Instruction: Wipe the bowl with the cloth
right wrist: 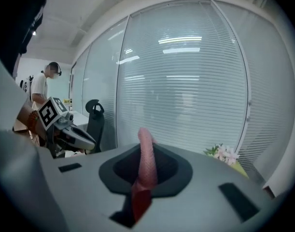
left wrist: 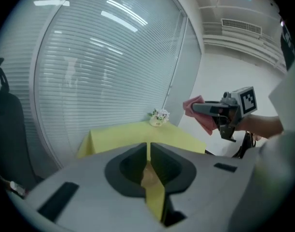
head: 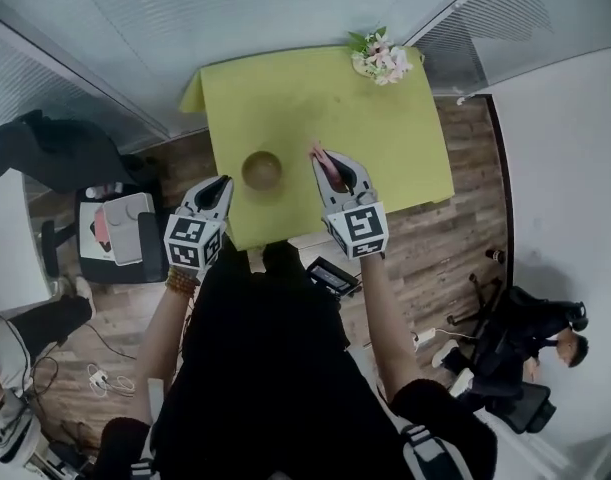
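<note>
A brown bowl (head: 262, 170) stood towards the near edge of a yellow-green table (head: 285, 98), between the two grippers. The left gripper (head: 221, 184) hung just left of it, jaws pressed together. The right gripper (head: 323, 156), just right of the bowl, was clamped on a pink cloth (right wrist: 146, 158). At the far right corner, a small pot (head: 378, 58) held pink and white flowers.

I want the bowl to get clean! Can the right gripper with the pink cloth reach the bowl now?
Probably yes. The right gripper, shut on the pink cloth, hangs just beside the bowl on the yellow table, with nothing between them. The left gripper is on the bowl's other side.
</note>
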Demonstrator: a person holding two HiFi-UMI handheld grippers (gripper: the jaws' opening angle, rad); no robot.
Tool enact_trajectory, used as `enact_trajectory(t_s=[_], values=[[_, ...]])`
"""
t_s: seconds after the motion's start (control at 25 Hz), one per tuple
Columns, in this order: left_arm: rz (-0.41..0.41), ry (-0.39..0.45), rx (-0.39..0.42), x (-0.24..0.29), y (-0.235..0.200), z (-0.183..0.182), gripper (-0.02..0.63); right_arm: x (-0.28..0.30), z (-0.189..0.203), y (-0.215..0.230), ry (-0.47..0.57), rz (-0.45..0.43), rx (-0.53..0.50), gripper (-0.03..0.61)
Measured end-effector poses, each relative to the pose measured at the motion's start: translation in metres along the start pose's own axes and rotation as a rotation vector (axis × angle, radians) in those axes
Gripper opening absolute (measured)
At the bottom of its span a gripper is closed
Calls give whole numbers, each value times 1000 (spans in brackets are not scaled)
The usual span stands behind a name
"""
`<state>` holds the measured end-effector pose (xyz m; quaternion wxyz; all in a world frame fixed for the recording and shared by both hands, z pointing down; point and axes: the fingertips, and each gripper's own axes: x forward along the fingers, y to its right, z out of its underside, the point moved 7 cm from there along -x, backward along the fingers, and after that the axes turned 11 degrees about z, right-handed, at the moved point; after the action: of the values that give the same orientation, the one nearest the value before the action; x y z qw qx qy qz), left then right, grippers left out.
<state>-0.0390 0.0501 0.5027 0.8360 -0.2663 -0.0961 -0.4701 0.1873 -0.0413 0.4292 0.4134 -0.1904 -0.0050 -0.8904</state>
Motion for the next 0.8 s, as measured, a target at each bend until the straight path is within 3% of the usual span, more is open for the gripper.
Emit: enact_trajectory(t_s=[0.2,0.4,0.6,0.8], values=[[123,-100,-62,25,-40,17,29,36,20,-18,-141,29,-73,27],[201,-167,-60,51,-69,22,31,71,31,-37,-214,34,-98,28],[256,-258,-60,78,-82,34,52,106,56,-55,-270,-80,-207,31],[277,-320,-74,104,-96,47,99,142,101,-75,-372,-251,-462,32]])
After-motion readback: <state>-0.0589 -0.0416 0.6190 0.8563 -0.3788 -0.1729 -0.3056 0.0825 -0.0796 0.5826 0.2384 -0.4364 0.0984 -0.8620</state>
